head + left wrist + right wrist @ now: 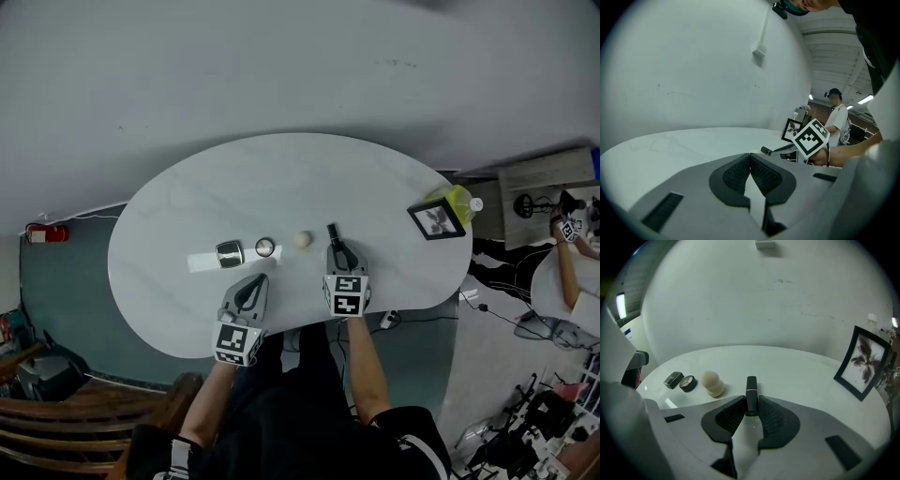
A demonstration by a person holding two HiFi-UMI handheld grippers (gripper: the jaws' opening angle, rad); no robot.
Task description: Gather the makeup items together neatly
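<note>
A black lipstick (332, 232) (751, 386) with a gold band pokes forward from my right gripper (337, 249) (751, 403), which is shut on its near end, just above the white oval table (281, 178). To its left lie a beige makeup sponge (302, 240) (713, 383), a round compact (265, 247) (687, 383) and a dark square compact (229, 254) (673, 379), in a row. My left gripper (254, 283) (750, 159) is near the table's front edge, below the round compact, shut with nothing between its pads. In the left gripper view the lipstick (768, 151) shows beside the right gripper's marker cube (811, 137).
A black picture frame (436, 219) (862, 363) (792, 130) stands at the table's right end with a yellow-green bottle (459, 202) behind it. A white flat strip (199, 262) lies left of the square compact. Another person is off to the right, by a second table.
</note>
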